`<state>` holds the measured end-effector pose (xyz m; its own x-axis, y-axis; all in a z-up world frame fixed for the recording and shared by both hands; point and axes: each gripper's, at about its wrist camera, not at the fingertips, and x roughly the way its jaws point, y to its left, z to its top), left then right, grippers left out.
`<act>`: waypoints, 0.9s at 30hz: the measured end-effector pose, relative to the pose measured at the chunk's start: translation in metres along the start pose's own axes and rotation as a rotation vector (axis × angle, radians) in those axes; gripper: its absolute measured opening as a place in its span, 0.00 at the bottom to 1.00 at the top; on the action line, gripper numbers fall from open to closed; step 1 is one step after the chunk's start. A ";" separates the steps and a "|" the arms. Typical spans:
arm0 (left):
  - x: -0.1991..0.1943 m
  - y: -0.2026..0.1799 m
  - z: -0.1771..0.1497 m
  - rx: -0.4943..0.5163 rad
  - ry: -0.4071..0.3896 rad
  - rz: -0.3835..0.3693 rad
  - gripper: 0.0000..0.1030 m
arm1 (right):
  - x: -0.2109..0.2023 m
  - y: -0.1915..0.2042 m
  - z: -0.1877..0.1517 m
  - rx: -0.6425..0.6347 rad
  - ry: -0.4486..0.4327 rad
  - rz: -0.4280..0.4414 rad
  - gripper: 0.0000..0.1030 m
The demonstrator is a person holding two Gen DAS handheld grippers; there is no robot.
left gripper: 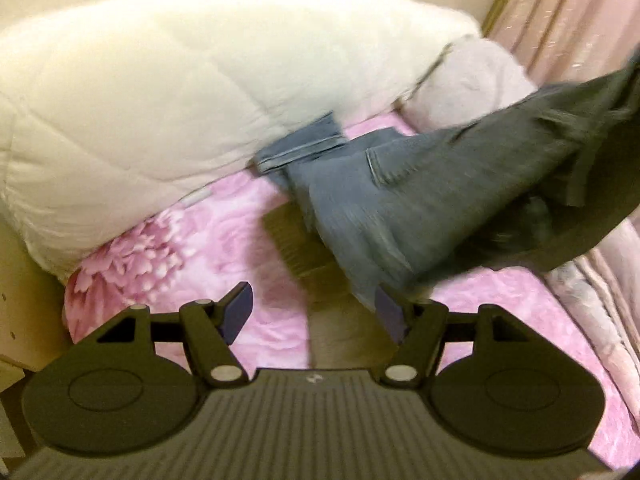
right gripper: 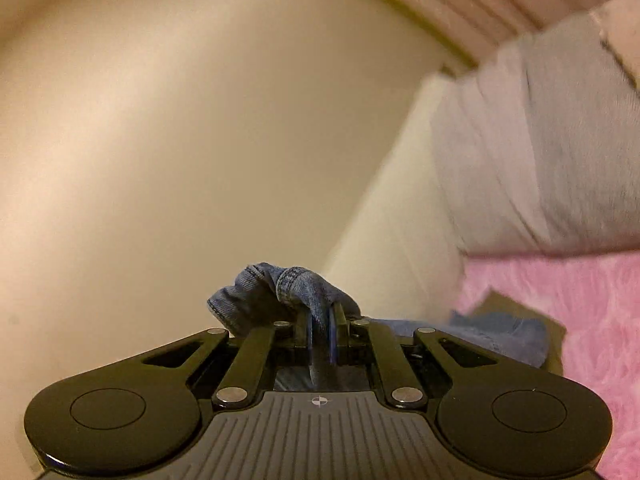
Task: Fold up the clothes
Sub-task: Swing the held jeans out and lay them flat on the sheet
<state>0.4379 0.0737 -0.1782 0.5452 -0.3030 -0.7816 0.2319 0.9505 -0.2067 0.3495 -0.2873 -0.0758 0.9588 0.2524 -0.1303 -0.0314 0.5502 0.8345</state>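
Blue jeans [left gripper: 384, 196] hang slanted over the pink floral bedspread [left gripper: 208, 236], lifted toward the upper right, with a leg hem [left gripper: 300, 148] trailing near the white duvet. My left gripper [left gripper: 314, 312] is open just below the hanging denim; its right finger is close to the cloth edge, with nothing between the fingers. In the right wrist view my right gripper [right gripper: 322, 320] is shut on a bunched fold of the jeans [right gripper: 280, 288], raised above the bed and pointing at the wall. More denim [right gripper: 500, 336] drapes down to its right.
A big white quilted duvet [left gripper: 160, 96] is heaped at the head of the bed against a cream wall [right gripper: 180, 140]. A pale pillow [left gripper: 472, 80] lies beside pink curtains [left gripper: 568, 12]. A folded pinkish blanket [left gripper: 600, 300] lies along the right edge.
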 end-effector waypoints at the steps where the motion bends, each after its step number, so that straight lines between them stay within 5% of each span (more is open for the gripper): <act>1: -0.009 -0.006 -0.002 0.007 -0.011 -0.009 0.62 | -0.019 0.010 0.009 0.000 -0.036 0.018 0.06; 9: -0.089 -0.072 -0.039 0.094 -0.086 -0.109 0.62 | -0.230 0.079 0.058 -0.018 -0.355 0.020 0.06; 15: -0.143 -0.151 -0.099 0.191 -0.076 -0.206 0.62 | -0.469 0.089 0.038 -0.011 -0.688 -0.216 0.06; 16: -0.149 -0.168 -0.112 0.214 -0.066 -0.224 0.62 | -0.506 0.085 0.032 0.006 -0.707 -0.346 0.07; 17: -0.154 -0.184 -0.126 0.239 -0.053 -0.240 0.62 | -0.543 0.081 0.027 0.023 -0.724 -0.476 0.07; 19: -0.163 -0.215 -0.155 0.289 -0.021 -0.272 0.62 | -0.593 0.068 0.010 0.076 -0.713 -0.659 0.30; 20: -0.167 -0.230 -0.170 0.313 -0.004 -0.287 0.62 | -0.608 0.059 -0.001 0.111 -0.688 -0.713 0.58; 21: -0.171 -0.244 -0.184 0.337 0.013 -0.301 0.62 | -0.622 0.050 -0.012 0.146 -0.662 -0.767 0.69; 27: -0.194 -0.315 -0.249 0.521 0.118 -0.355 0.62 | -0.709 -0.005 -0.078 0.359 -0.494 -1.084 0.69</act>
<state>0.0585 -0.1498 -0.1082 0.2775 -0.5555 -0.7838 0.7592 0.6268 -0.1754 -0.3527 -0.4066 -0.0291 0.4478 -0.5650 -0.6930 0.8469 0.0197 0.5313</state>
